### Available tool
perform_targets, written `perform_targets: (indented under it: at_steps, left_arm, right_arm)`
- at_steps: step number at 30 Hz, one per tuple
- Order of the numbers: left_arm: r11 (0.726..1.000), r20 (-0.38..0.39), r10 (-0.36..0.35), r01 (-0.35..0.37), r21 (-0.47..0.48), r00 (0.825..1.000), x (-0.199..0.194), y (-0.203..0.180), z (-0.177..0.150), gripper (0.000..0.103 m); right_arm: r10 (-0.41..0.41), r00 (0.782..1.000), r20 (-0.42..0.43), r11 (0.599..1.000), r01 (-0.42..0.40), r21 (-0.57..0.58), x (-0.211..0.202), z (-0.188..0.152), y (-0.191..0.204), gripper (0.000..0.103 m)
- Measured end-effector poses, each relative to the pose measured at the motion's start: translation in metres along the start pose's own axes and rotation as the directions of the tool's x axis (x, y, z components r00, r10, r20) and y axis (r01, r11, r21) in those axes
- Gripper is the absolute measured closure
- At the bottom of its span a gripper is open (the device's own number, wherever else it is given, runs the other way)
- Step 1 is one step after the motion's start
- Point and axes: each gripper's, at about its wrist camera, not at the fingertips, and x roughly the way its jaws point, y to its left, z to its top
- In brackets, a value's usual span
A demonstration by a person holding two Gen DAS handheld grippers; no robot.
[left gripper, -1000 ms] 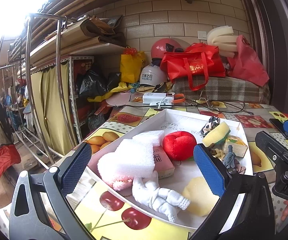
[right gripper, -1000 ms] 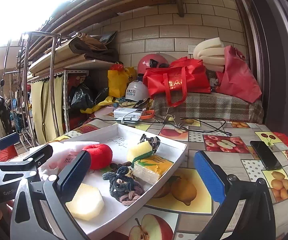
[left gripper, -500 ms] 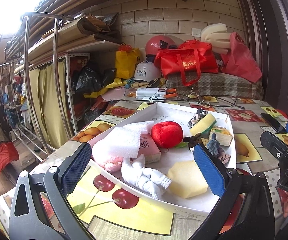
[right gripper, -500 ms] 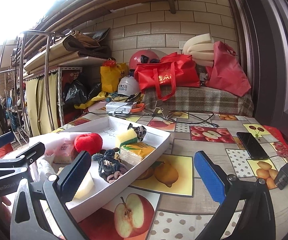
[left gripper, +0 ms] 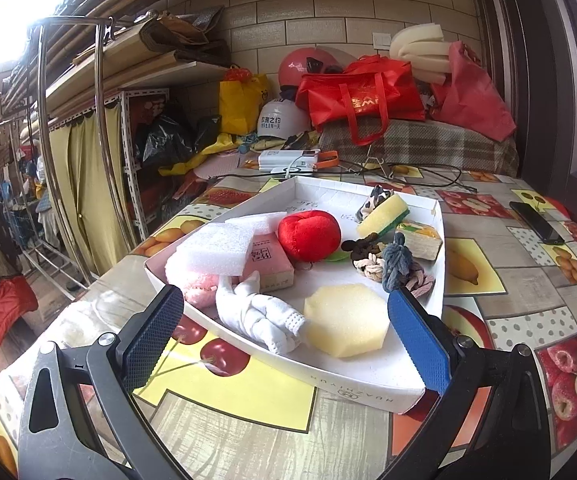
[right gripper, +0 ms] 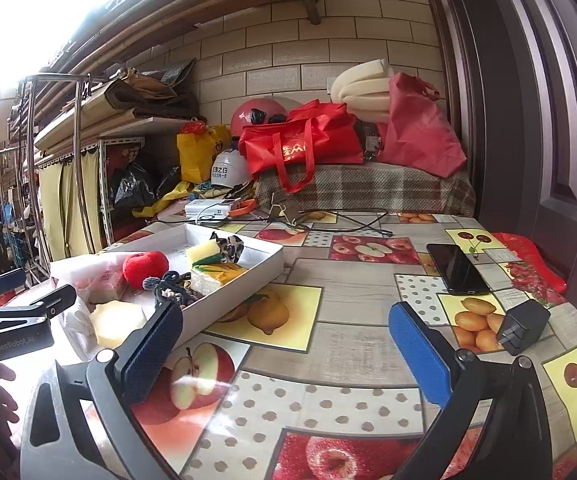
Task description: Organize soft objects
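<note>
One white tray [left gripper: 372,390] is seen on the counter [right gripper: 352,300], filled with one red plush [left gripper: 309,235], one hexagonal sponge [left gripper: 346,319], one white glove [left gripper: 262,316] and two foam blocks [left gripper: 216,249]. Both the left hand-held gripper [left gripper: 284,334] and the right hand-held gripper [right gripper: 284,344] are held spread wide, with nothing grasped. One phone [right gripper: 454,268] and one charger [right gripper: 522,326] are seen on the counter.

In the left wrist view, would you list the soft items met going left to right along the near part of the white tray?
Pink plush → white rolled sock → pale yellow hexagonal sponge, all inside the white tray.
</note>
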Motion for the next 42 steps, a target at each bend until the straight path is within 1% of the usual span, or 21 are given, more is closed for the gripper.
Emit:
perform_targets:
  at_steps: [2,4,5,8,10,11,12,14,15,16,17,19,20,23,27,32,38,42]
  left_arm:
    - [1.0,-0.014,-0.015,0.015,-0.013,1.0,-0.001,0.0,-0.001,0.0]
    - [0.999,-0.039,-0.04,0.039,-0.025,0.998,-0.003,-0.002,-0.004,0.0]
    - [0.999,-0.036,-0.044,0.043,-0.013,0.998,-0.007,-0.005,-0.004,0.0]
    - [0.999,0.013,-0.019,0.019,0.03,1.0,-0.024,-0.016,-0.005,0.0]
    - [0.999,0.018,-0.011,0.01,0.046,1.0,-0.031,-0.023,-0.006,0.0]
    - [0.999,0.011,-0.002,0.001,0.052,1.0,-0.032,-0.026,-0.006,0.0]
    - [0.998,0.002,0.016,-0.016,0.057,1.0,-0.034,-0.029,-0.007,0.0]
    - [0.994,-0.028,0.093,-0.09,0.067,0.995,-0.035,-0.034,-0.007,0.0]
    - [0.989,-0.045,0.131,-0.128,0.07,0.99,-0.035,-0.036,-0.007,0.0]
    - [0.988,-0.06,0.144,-0.14,0.068,0.988,-0.035,-0.036,-0.005,0.0]
    - [0.991,-0.073,0.125,-0.12,0.06,0.989,-0.035,-0.035,-0.003,0.0]
    - [0.998,-0.095,0.053,-0.051,0.033,0.994,-0.037,-0.031,0.001,0.0]
    - [0.999,-0.097,0.043,-0.041,0.024,0.994,-0.038,-0.029,0.004,0.0]
    - [0.999,-0.094,0.049,-0.048,0.008,0.994,-0.043,-0.026,0.011,0.0]
    - [0.999,-0.105,0.032,-0.034,-0.019,0.994,-0.045,-0.022,0.017,0.0]
    - [0.999,-0.1,0.043,-0.046,-0.027,0.994,-0.047,-0.019,0.02,0.0]
    - [0.998,-0.104,0.035,-0.039,-0.04,0.994,-0.045,-0.014,0.021,0.0]
    - [0.997,-0.104,0.043,-0.05,-0.058,0.994,-0.045,-0.01,0.022,0.0]
  right_arm:
    - [-0.017,0.999,0.027,1.0,0.017,0.018,-0.014,-0.002,-0.011,0.0]
    - [-0.047,0.996,0.071,0.998,0.044,0.044,-0.03,-0.002,-0.021,0.0]
    - [-0.061,0.993,0.096,0.997,0.056,0.058,-0.038,-0.003,-0.026,0.0]
    - [-0.093,0.982,0.163,0.991,0.075,0.113,-0.062,-0.003,-0.042,0.0]
    - [-0.154,0.972,0.18,0.977,0.122,0.176,-0.073,-0.003,-0.051,0.0]
    - [-0.198,0.967,0.164,0.965,0.163,0.206,-0.074,-0.003,-0.056,0.0]
    - [-0.218,0.966,0.138,0.958,0.185,0.221,-0.071,-0.003,-0.06,0.0]
    - [-0.203,0.977,0.071,0.954,0.181,0.239,-0.059,-0.004,-0.067,0.0]
    - [-0.206,0.978,0.041,0.951,0.19,0.245,-0.054,-0.005,-0.069,0.0]
    - [-0.215,0.977,0.013,0.948,0.205,0.244,-0.049,-0.007,-0.07,0.0]
    - [-0.217,0.976,-0.012,0.946,0.213,0.243,-0.044,-0.007,-0.071,0.0]
    - [-0.194,0.979,-0.055,0.948,0.202,0.247,-0.036,-0.01,-0.073,0.0]
    - [-0.175,0.982,-0.074,0.949,0.188,0.255,-0.032,-0.012,-0.075,0.0]
    - [-0.138,0.983,-0.125,0.946,0.168,0.278,-0.024,-0.017,-0.08,0.0]
    - [-0.138,0.982,-0.131,0.946,0.17,0.277,-0.025,-0.019,-0.079,0.0]
    - [-0.146,0.981,-0.129,0.952,0.175,0.253,-0.023,-0.018,-0.075,0.0]
    - [-0.145,0.981,-0.132,0.952,0.175,0.251,-0.022,-0.017,-0.076,0.0]
    - [-0.146,0.981,-0.131,0.952,0.175,0.25,-0.022,-0.017,-0.077,0.0]
